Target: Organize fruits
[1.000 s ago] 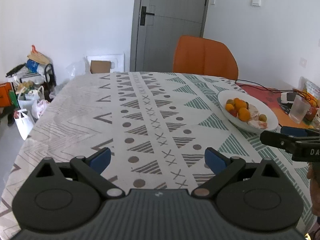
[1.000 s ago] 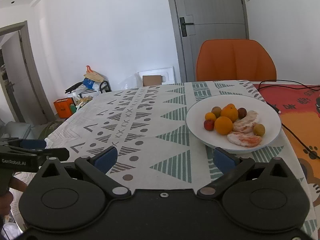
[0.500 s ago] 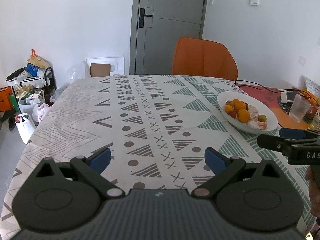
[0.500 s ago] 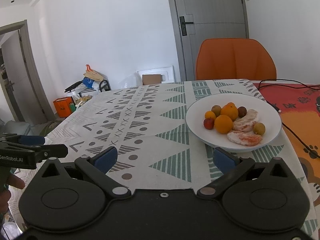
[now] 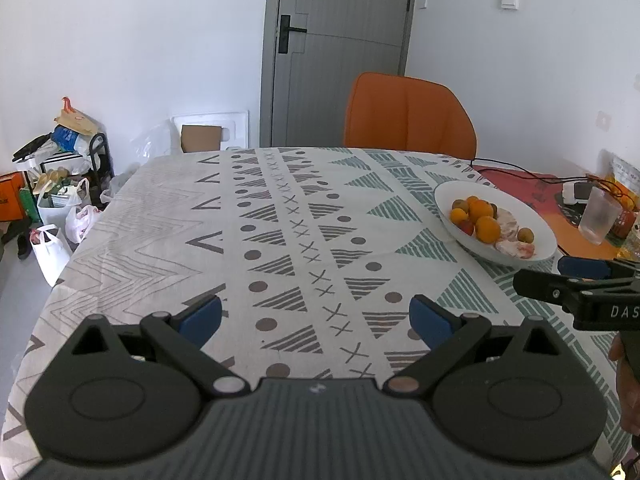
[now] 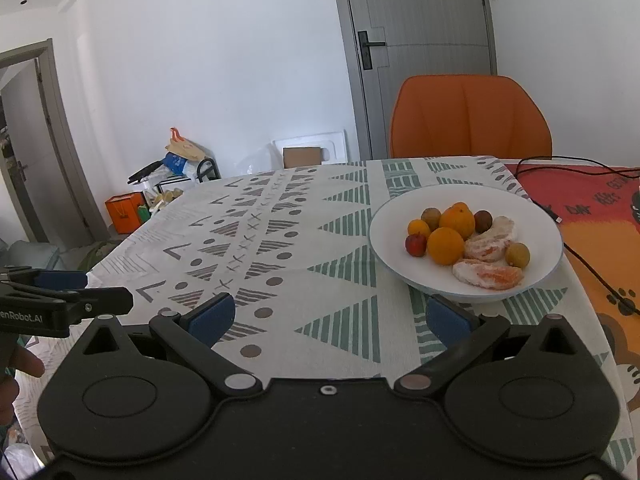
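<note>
Your left gripper (image 5: pixel 315 315) and right gripper (image 6: pixel 327 317) hung over the tablecloth (image 5: pixel 256 216), fingers spread, holding nothing. All fruit (image 6: pixel 464 240) sat gathered in the white bowl (image 6: pixel 384 236): either sorted already or awaiting sorting.

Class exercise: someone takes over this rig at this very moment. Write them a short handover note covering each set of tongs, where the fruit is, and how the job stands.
Left tongs: open, empty, above the patterned tablecloth.
Right tongs: open, empty, just short of the white bowl.
Fruit: all in view sits in that bowl: two oranges, peeled citrus pieces, a small red fruit, some small brownish ones. None lies on the cloth.
Status: this fits either fruit already gathered or sorting out of the bowl to come; check the goal before moving anything.
</note>
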`<action>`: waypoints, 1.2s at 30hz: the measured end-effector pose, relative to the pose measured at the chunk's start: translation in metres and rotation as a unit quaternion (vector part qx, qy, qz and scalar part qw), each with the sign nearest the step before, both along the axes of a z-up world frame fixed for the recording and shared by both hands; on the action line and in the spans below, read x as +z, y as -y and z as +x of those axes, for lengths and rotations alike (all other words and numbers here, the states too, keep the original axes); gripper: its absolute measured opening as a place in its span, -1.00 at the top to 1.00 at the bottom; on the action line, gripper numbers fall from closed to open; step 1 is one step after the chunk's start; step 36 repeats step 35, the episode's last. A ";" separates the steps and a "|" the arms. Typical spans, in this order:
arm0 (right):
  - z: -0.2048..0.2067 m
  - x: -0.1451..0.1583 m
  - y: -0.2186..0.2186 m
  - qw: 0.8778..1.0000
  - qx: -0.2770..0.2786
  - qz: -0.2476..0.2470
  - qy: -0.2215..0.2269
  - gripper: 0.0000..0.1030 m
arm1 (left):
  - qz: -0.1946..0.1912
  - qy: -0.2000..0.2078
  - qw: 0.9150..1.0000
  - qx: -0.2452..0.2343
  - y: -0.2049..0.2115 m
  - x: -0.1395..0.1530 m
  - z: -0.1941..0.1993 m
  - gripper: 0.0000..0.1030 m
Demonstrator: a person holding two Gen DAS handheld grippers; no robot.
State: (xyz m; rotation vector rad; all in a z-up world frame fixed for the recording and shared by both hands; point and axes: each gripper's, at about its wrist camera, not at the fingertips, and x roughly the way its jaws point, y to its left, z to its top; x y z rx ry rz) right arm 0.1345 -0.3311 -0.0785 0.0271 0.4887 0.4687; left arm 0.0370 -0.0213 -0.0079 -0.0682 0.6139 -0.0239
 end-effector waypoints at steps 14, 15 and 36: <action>0.001 -0.003 -0.001 1.000 0.002 -0.006 0.000 -1.00 | -0.001 -0.002 1.000 0.002 -0.001 -0.001 0.000 -0.93; 0.001 -0.004 -0.001 1.000 0.002 -0.006 0.000 -1.00 | -0.001 -0.002 1.000 0.002 -0.001 -0.002 0.000 -0.93; 0.003 -0.007 -0.004 1.000 0.004 -0.013 -0.006 -1.00 | 0.004 0.000 1.000 0.002 -0.001 -0.001 -0.001 -0.93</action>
